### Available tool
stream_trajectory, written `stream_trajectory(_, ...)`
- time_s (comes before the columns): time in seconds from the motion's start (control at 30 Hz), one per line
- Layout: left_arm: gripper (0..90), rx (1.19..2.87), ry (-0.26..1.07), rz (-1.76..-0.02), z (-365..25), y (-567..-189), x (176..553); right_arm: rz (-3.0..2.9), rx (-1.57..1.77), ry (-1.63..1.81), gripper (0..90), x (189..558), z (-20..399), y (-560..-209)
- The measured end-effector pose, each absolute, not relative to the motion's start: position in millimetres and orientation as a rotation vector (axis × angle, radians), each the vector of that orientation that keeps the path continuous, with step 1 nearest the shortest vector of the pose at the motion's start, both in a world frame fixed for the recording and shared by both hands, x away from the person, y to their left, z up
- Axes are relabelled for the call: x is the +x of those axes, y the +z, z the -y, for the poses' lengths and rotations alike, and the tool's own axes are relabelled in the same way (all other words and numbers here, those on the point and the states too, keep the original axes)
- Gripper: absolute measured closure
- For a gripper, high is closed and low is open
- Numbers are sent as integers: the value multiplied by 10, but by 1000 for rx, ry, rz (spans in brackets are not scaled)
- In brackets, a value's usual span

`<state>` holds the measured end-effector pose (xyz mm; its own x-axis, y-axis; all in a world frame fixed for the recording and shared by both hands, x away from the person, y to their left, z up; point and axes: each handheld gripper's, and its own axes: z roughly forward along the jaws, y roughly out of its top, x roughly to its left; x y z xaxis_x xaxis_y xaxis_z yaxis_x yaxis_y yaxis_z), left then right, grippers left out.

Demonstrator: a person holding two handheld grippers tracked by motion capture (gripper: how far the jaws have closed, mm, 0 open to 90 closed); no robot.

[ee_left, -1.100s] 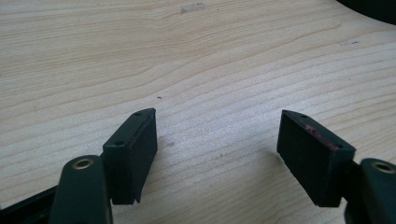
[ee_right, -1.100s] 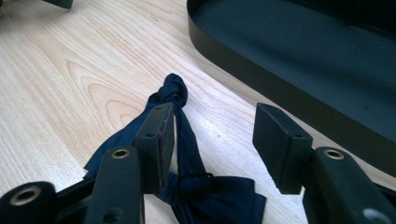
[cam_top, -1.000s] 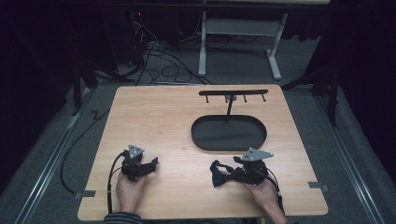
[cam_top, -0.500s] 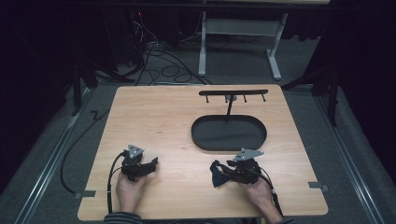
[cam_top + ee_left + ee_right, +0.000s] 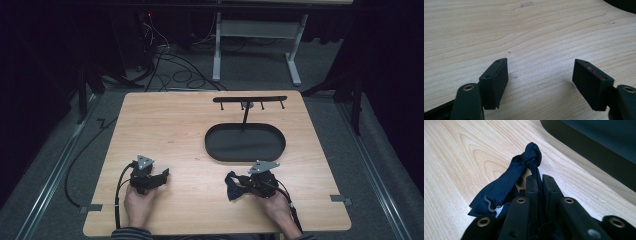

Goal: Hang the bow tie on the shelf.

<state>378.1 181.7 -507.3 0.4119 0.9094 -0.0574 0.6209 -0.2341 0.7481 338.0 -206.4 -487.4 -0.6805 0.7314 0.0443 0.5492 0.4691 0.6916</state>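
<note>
On the wooden desk, the right tongs have just closed on the knotted dark cloth, ready for lifting, while the left tongs wait wide open and empty.

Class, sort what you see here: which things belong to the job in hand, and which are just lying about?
In the job: dark knotted cloth; right tool, shut on it.

Lying about: black oval tray; hook rack; left tool, open on nothing; floor cables.

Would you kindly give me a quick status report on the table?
Right gripper jaws just closed on the dark blue knotted cloth. Left gripper open over bare table. Black tray beyond, nothing blocking.
</note>
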Motion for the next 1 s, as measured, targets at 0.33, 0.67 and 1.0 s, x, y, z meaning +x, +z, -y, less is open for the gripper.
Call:
stream_trajectory(0.33, 293, 1959, 518, -1299, -1817, -5073, 3781, -2453, 1086, 1040, 893, 3357, 2085, -4830)
stream_trajectory(0.67, 293, 1958, 518, -1299, -1817, -5073, 3781, -2424, 1076, 1072, 898, 3332, 2144, -4716)
stream_trajectory(1.0, 293, 1959, 518, -1299, -1818, -5073, 3781, -2381, 1056, 1096, 898, 3329, 2221, -4555)
